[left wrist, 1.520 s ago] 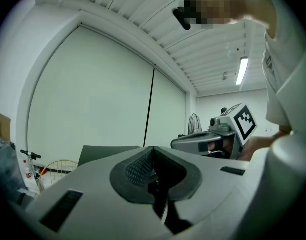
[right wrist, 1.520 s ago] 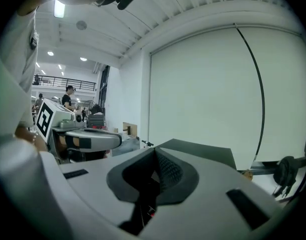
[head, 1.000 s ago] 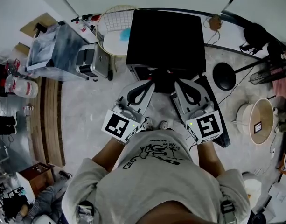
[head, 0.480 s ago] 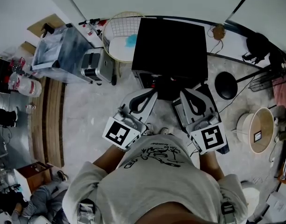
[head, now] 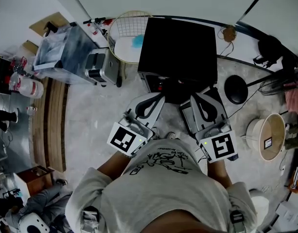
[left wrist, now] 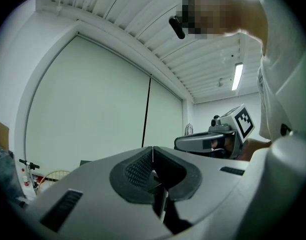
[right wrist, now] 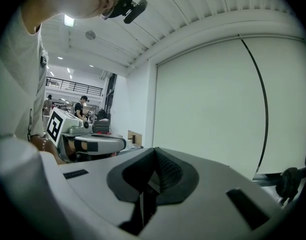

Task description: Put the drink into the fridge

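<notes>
In the head view a black fridge [head: 178,47] stands on the floor straight ahead, seen from above. I can make out no drink in any view. My left gripper [head: 155,99] and right gripper [head: 196,98] are held side by side just in front of the fridge, pointing level at it. Both are shut with nothing between the jaws. The left gripper view shows its own pads [left wrist: 143,166] pressed together, with the right gripper [left wrist: 212,141] beside it. The right gripper view shows the same, jaws closed on nothing, with the left gripper [right wrist: 93,144] alongside.
A wire basket [head: 127,33], a clear plastic box [head: 61,50] and a silver appliance [head: 102,67] sit left of the fridge. To the right are a black round base [head: 235,89] and a beige bucket [head: 265,130]. Wooden boards [head: 49,125] lie at far left.
The head view has shifted a little, so the fridge sits slightly lower and further right. Both grippers stay shut and side by side before it.
</notes>
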{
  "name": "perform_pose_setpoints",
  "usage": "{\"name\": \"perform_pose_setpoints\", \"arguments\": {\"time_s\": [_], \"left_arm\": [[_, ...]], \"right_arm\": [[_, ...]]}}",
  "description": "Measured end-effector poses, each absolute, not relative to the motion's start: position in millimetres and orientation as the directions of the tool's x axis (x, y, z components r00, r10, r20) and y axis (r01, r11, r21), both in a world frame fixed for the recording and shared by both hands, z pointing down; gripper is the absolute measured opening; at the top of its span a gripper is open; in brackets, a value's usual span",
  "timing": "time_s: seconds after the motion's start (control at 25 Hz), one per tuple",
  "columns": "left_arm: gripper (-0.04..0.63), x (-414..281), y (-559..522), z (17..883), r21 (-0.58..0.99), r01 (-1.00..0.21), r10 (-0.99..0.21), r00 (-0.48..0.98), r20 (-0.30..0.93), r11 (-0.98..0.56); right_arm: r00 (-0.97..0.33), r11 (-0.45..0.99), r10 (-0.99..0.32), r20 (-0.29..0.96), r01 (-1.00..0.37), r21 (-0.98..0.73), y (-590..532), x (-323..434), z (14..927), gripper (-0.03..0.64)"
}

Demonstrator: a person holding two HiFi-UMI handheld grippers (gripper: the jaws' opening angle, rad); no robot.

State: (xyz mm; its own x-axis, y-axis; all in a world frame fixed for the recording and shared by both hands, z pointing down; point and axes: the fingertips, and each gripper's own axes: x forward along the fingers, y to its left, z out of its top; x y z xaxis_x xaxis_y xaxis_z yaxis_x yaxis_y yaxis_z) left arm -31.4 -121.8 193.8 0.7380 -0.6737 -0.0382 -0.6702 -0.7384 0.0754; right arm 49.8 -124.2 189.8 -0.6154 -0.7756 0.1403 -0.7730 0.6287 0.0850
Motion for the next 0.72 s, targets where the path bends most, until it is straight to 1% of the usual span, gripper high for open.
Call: {"name": "perform_pose_setpoints", "arguments": {"time_s": [0.32,0.52,0.72], "left_arm": [[0.021,-32.2,-120.9,192.4,0.079,-0.679,-0.683,0.729,-0.044,-0.73],[0.021,-29.4,-118.8,190.6,0.068,-0.68,-0.683,0.729,-0.045,-0.73],[0.021,-28.8,-118.1,190.6,0.074,-0.683,-0.687,0.726,-0.042,-0.727]], "right_arm": [[-0.619,0.633,-0.772,0.145,-0.77,0.084,-120.8,49.4,193.8,0.006],[-0.618,0.628,-0.776,0.126,-0.776,0.064,-119.1,50.7,187.6,0.006],[-0.621,0.636,-0.77,0.146,-0.767,0.088,-115.0,54.7,191.5,0.006]]}}
